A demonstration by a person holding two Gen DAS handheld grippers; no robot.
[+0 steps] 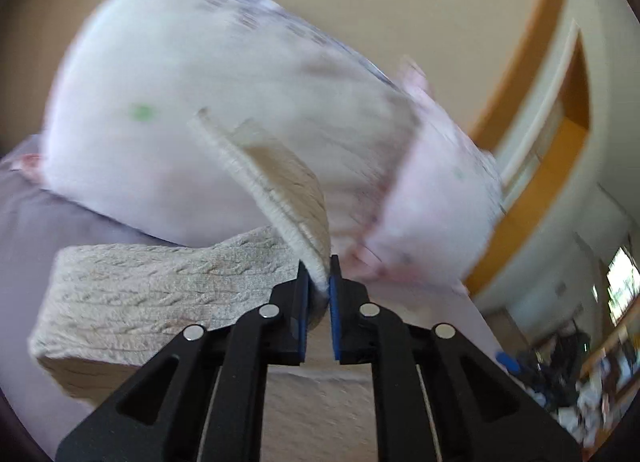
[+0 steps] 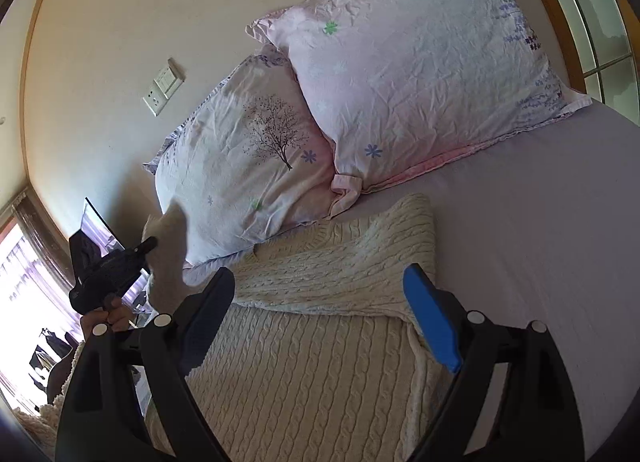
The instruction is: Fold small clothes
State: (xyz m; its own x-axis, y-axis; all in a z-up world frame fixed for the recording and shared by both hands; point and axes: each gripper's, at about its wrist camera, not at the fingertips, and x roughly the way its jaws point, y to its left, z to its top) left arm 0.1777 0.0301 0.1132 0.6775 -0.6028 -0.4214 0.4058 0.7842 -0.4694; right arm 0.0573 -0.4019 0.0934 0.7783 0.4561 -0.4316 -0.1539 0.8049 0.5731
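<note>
A cream cable-knit sweater [image 2: 304,346] lies on the lilac bed sheet [image 2: 540,222], its right side folded over onto the body. My left gripper [image 1: 319,282] is shut on a sleeve of the sweater [image 1: 280,186] and holds it lifted off the bed; the rest of the sweater [image 1: 140,294] lies below. The left gripper also shows in the right wrist view [image 2: 150,244] at the left, with the pale sleeve [image 2: 168,246] hanging from it. My right gripper [image 2: 320,290] is open and empty, hovering just above the folded sweater.
Two pale floral pillows [image 2: 420,62] [image 2: 248,150] lean against the wall at the head of the bed. A wall socket plate [image 2: 162,90] is above them. A window [image 2: 24,262] is at the left. Bare sheet lies to the right of the sweater.
</note>
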